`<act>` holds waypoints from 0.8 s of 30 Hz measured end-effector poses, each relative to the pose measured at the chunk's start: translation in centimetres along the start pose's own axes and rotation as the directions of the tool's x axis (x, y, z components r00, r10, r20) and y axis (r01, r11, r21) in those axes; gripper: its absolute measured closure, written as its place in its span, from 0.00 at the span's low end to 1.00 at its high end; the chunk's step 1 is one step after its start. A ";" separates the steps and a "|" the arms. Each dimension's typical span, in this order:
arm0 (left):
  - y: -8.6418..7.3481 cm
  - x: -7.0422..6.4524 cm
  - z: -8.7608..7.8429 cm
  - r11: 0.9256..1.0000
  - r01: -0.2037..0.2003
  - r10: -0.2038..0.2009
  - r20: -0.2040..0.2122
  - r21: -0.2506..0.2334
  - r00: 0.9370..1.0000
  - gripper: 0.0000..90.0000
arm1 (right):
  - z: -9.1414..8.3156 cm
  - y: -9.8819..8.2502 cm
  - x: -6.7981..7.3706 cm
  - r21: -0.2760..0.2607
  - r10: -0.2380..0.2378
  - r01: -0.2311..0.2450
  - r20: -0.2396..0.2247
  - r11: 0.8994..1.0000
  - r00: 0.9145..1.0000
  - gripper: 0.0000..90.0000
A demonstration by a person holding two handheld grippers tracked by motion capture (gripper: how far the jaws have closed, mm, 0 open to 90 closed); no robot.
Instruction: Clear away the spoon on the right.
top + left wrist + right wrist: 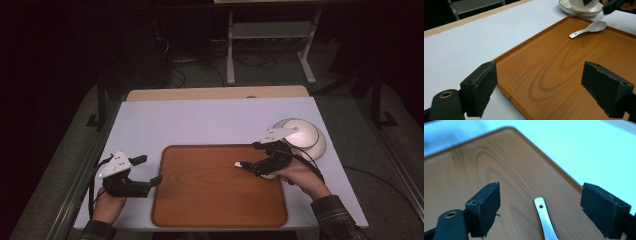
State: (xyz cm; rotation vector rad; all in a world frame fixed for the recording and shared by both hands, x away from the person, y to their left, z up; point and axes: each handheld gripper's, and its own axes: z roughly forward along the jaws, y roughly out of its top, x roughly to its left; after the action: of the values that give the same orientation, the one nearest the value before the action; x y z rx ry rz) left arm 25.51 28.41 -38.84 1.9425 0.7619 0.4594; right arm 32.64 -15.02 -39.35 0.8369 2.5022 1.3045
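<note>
A white ceramic spoon [239, 164] lies on the right part of a brown wooden tray [210, 200], its handle pointing left. My right gripper [254, 156] hovers just above the spoon with its jaws open. In the right gripper view the spoon's handle [544, 217] lies on the tray between the two spread pads, touching neither. My left gripper [150, 170] stands open at the tray's left edge with nothing between its jaws. From the left gripper view the spoon [589, 28] lies far across the tray [554, 65].
A white bowl [300, 132] sits upside down on a saucer [320, 147] on the white tabletop [200, 120], just right of the tray and behind my right hand. The saucer's rim [579, 11] lies beyond the tray's far corner. Dark floor and a metal stand lie past the table.
</note>
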 end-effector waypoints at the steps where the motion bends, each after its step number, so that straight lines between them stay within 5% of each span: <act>1: 0.0 0.0 0.0 1.000 0.000 0.000 0.000 0.000 1.000 0.14 | -0.4 0.0 0.0 -0.016 0.005 -0.005 -0.001 1.000 1.000 0.17; 16: 0.1 -0.1 0.1 1.000 -0.001 0.001 0.007 0.008 1.000 0.14 | -5.4 -0.2 0.5 -0.156 0.007 -0.007 0.003 0.988 1.000 0.14; 24: 0.1 -0.1 0.1 1.000 -0.002 0.002 0.011 0.007 1.000 0.14 | -7.1 -1.0 0.8 -0.171 -0.004 0.004 0.000 0.985 1.000 0.05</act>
State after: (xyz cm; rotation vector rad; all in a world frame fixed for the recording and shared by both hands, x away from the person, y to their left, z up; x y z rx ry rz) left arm 25.53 28.28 -38.78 1.9505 0.7561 0.4477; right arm 28.70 -19.90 -35.87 0.7926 2.3484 1.4928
